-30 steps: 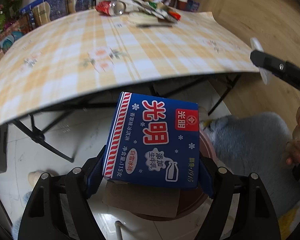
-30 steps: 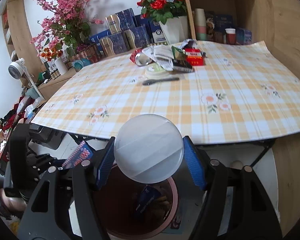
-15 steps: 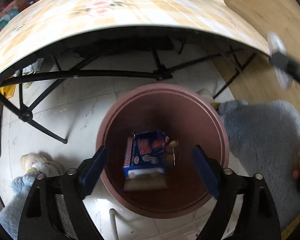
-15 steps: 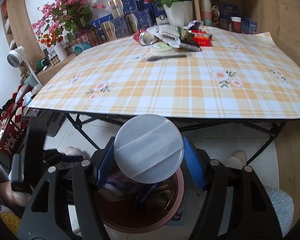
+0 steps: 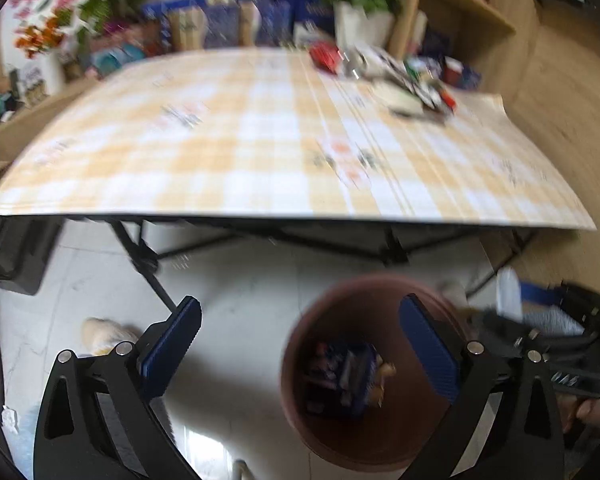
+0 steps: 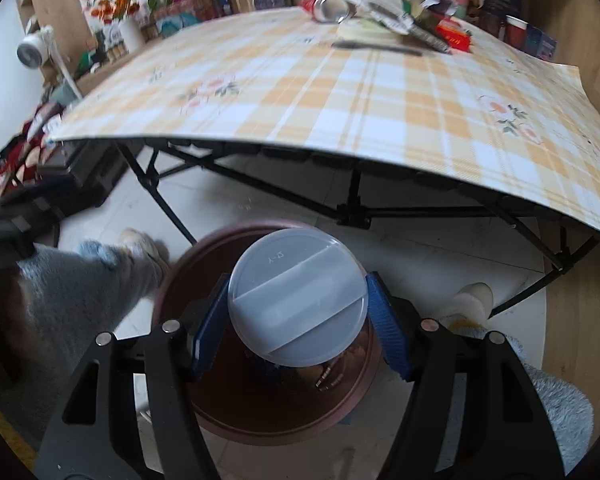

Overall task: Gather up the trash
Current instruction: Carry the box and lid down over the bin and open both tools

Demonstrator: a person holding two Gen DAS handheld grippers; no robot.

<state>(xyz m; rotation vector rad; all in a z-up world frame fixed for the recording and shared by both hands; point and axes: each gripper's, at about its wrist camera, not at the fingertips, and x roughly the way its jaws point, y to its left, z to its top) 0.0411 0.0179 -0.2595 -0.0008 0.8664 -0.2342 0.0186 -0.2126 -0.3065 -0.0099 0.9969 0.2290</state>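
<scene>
**Dropping the lid next: one gripper empty, the other poised over the bin**

Hanging right above the brown bin (image 6: pixel 260 408), the right gripper (image 6: pixel 298 320) has its blue pads clamped on the two sides of a round translucent lid (image 6: pixel 298 300), held flat so that it should fall straight into the mouth once the pads let go. That seems the reason for the placing: the bin stands on the floor just in front of the folding table (image 6: pixel 340 92), so trash can be carried off the edge and released.

The left gripper (image 5: pixel 300 356) has just been opening its jaws; they stand wide apart with nothing between them. Its blue carton (image 5: pixel 352 376) lies at the bottom of the bin, at about four o'clock in the left view.

More trash (image 6: pixel 384 20) is heaped at the table's far side, around one o'clock, so I judge the job well short of done.
</scene>
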